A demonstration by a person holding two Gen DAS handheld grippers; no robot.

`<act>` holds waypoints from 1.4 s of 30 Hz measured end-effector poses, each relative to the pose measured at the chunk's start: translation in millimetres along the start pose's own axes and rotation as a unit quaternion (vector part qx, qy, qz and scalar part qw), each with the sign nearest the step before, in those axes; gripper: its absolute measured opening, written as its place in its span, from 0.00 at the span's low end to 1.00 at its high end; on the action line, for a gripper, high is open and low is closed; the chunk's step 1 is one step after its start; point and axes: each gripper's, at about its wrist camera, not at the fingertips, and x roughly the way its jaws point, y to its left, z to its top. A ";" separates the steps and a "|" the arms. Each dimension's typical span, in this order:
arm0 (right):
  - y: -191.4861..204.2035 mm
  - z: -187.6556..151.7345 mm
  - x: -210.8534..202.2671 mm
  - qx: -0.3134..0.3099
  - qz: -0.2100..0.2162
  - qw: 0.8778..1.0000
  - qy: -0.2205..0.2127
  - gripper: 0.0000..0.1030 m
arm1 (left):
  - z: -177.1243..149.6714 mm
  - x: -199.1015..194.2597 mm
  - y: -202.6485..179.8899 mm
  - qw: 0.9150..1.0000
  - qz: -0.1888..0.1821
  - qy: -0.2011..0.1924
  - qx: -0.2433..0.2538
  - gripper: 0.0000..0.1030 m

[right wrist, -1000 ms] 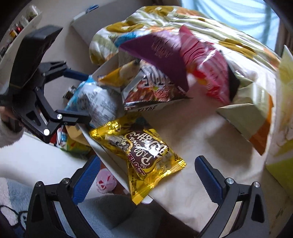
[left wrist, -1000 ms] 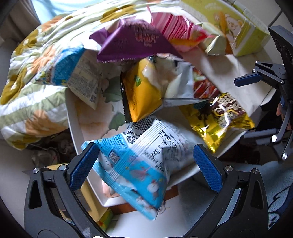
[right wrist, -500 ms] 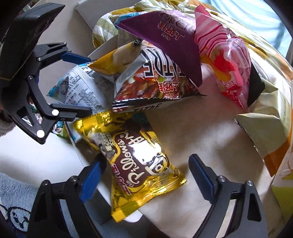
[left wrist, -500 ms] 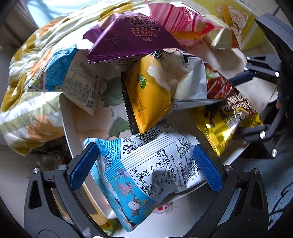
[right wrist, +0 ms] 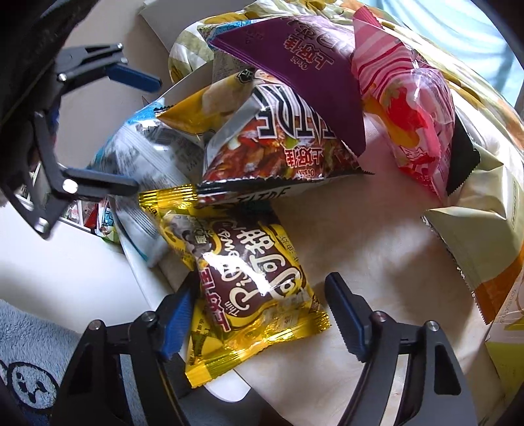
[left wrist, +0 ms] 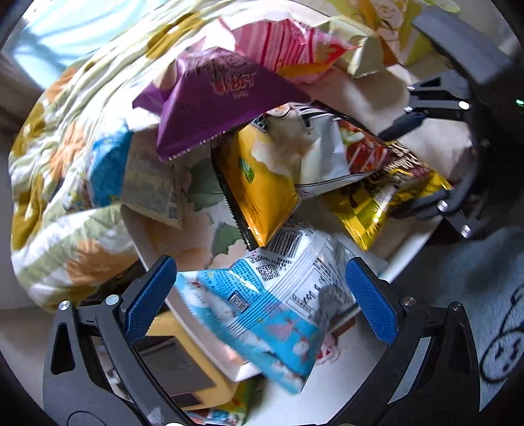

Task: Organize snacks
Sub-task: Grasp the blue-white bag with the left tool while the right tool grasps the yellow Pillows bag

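Observation:
Several snack bags are piled on a white tray (left wrist: 193, 324). My left gripper (left wrist: 262, 300) is open, its fingers either side of a blue and white bag (left wrist: 271, 304) that hangs over the tray's edge. My right gripper (right wrist: 262, 314) is open around a gold bag with a brown label (right wrist: 242, 281), fingers close to its sides. A yellow bag (left wrist: 262, 183), a purple bag (left wrist: 219, 95), a silver and red bag (right wrist: 278, 154) and a pink striped bag (right wrist: 409, 121) lie behind. The right gripper also shows in the left wrist view (left wrist: 422, 160); the left gripper also shows in the right wrist view (right wrist: 127, 131).
A floral quilt (left wrist: 59, 170) lies left of the tray. A yellow-green box (left wrist: 393, 29) stands at the back. A yellow box (left wrist: 183, 370) sits under the tray's edge. A grey-blue rug (left wrist: 475, 295) covers the floor on the right.
My right gripper has closed in around the gold bag. My left gripper has shifted a little over the blue and white bag, which now hangs further over the tray edge.

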 end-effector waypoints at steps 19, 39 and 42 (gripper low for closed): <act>-8.0 2.8 -5.9 0.003 -0.002 1.000 0.000 0.71 | 12.0 45.8 -24.1 0.988 -0.026 0.100 0.117 0.99; 18.2 -13.5 -14.4 -0.013 -0.039 0.999 -0.015 0.57 | -13.0 16.8 -12.7 0.998 -0.058 0.027 -0.018 0.66; 18.2 -18.5 -20.8 -0.008 -0.045 0.999 -0.017 0.57 | -20.7 2.4 -13.9 0.998 -0.059 0.014 -0.023 0.66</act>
